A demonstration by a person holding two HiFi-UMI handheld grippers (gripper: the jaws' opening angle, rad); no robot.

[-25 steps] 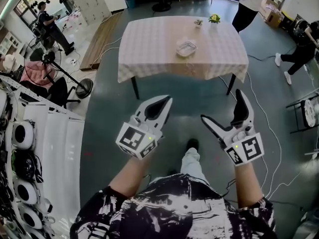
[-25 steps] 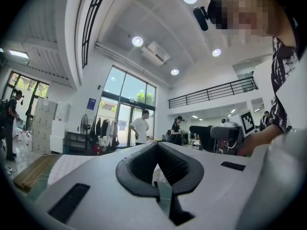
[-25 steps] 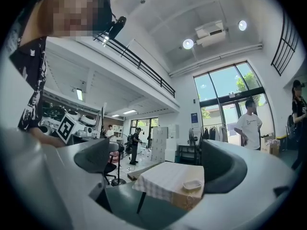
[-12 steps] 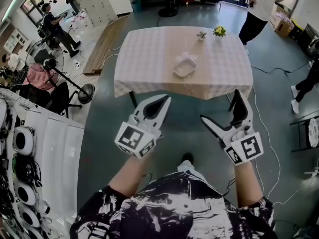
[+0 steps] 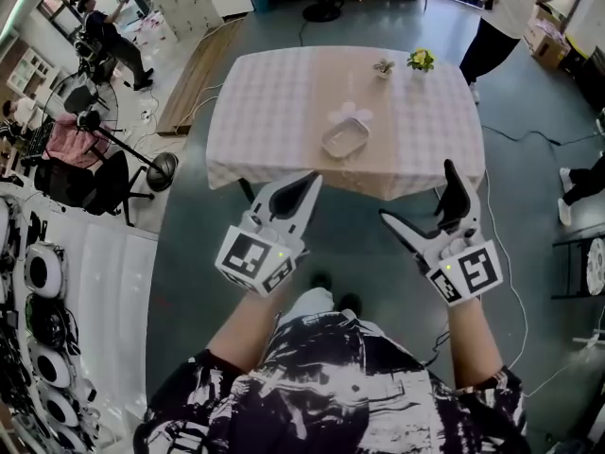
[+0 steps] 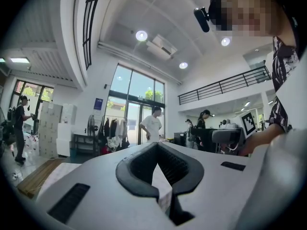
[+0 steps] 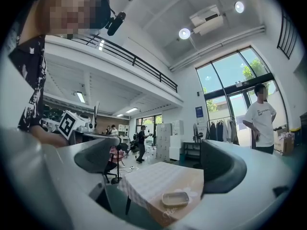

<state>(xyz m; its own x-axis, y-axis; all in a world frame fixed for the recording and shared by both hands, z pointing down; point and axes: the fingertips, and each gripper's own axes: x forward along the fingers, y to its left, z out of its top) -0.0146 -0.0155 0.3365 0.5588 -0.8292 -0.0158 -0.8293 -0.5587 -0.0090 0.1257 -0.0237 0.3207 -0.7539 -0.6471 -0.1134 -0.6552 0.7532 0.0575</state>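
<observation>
A table with a pale checked cloth stands ahead of me, beyond both grippers. On it lie a shallow clear tray and two small potted plants. My left gripper is held in the air short of the table's near edge, jaws shut on nothing. My right gripper hangs beside it, open and empty. In the right gripper view the table and the tray show between the spread jaws of the right gripper. The left gripper points across the room in its own view.
A person in a white shirt stands past the table's far right corner. A fan on a stand, a chair with pink cloth and white equipment line the left. Cables run over the floor at the right.
The table has come closer and lower in the head view as I step toward it. Both grippers keep their pose and jaw state.
</observation>
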